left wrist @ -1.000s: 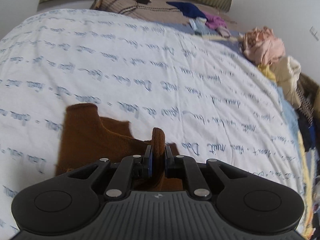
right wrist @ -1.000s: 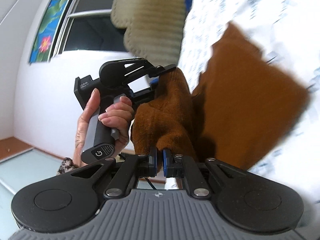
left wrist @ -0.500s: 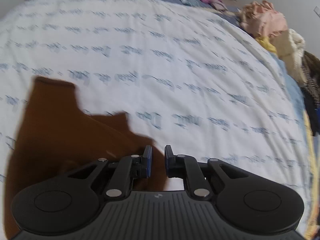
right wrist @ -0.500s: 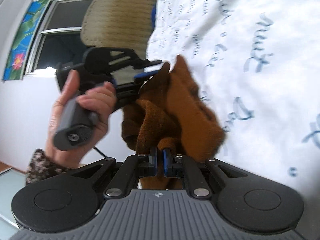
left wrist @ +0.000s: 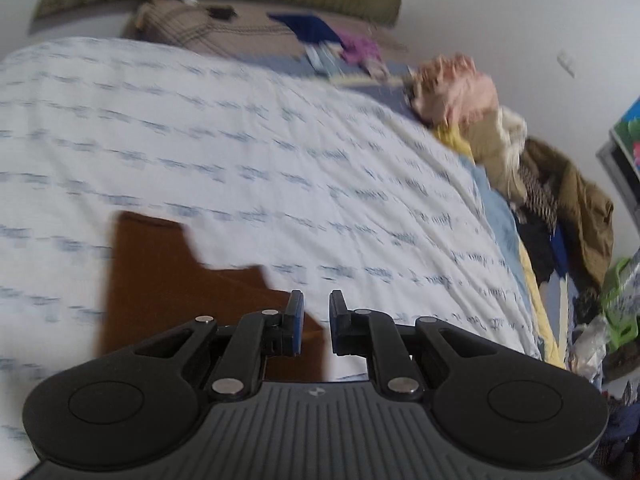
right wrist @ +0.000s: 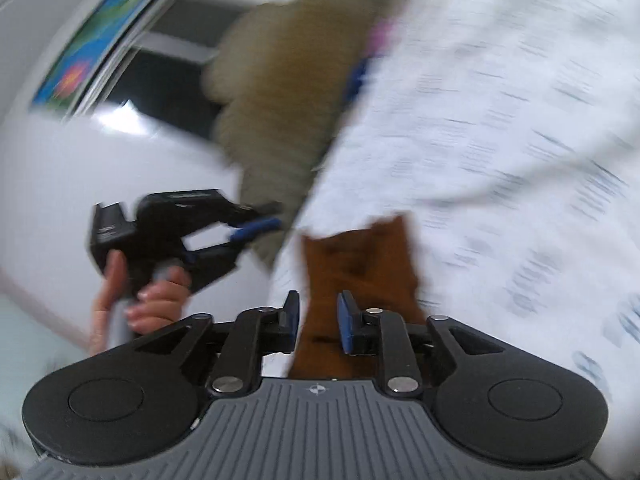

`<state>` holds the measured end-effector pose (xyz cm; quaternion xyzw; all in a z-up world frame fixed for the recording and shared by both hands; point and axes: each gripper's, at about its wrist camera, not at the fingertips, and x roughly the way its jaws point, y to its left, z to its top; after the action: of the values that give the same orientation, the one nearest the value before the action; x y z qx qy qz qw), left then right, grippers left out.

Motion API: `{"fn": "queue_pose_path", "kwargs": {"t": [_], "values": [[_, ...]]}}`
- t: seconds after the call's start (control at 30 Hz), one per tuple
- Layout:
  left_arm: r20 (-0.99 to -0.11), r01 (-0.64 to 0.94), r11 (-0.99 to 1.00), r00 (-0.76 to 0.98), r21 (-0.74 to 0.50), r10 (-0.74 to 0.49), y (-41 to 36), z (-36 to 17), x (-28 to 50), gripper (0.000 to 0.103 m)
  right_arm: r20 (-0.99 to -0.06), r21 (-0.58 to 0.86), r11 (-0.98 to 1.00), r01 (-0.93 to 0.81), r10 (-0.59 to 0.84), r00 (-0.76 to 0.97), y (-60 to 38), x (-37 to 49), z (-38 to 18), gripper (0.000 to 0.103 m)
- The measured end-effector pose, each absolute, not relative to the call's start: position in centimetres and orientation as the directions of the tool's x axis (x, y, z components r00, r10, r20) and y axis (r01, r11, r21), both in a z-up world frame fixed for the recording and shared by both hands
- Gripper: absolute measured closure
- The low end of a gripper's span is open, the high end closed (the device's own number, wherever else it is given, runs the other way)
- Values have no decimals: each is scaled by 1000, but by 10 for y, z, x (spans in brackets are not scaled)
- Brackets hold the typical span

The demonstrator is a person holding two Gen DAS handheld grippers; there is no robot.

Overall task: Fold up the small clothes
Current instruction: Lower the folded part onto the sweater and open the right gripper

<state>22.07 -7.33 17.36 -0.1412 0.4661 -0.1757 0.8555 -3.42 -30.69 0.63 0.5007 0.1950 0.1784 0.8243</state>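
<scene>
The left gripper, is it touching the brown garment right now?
Cannot tell. In the left wrist view, the left gripper is open with nothing clamped, but the brown garment lies right under its fingers, and blur hides any gap.

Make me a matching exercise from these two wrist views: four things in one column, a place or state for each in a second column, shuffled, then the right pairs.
Things
1. left gripper
2. brown garment
3. pink clothes
4. flower picture

Places or states
A. bunched at the bed's far edge
B. on the wall beside the window
C. open, holding nothing
D. lying flat on the printed bedspread

Pairs: 1-C, 2-D, 3-A, 4-B
</scene>
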Motion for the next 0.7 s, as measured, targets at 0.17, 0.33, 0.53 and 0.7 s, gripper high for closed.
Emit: {"fn": "queue_pose_path", "kwargs": {"t": [0.17,0.33,0.53,0.7], "values": [[-724,97,915,582,-391,-371,-15,152,187,90,-255,800,568,-194,615,747,-248,52,44,66],[-697,89,894,593,-440,-403,1,112,155,90,-485,680,733,13,437,757,-243,108,14,71],[-688,148,886,578,-440,-438,-16,76,140,90,-416,867,465,182,472,777,-334,92,-39,103],[-663,146,898,628,-415,-408,-14,71,129,90,-322,893,441,89,489,811,-329,89,-11,73]]}}
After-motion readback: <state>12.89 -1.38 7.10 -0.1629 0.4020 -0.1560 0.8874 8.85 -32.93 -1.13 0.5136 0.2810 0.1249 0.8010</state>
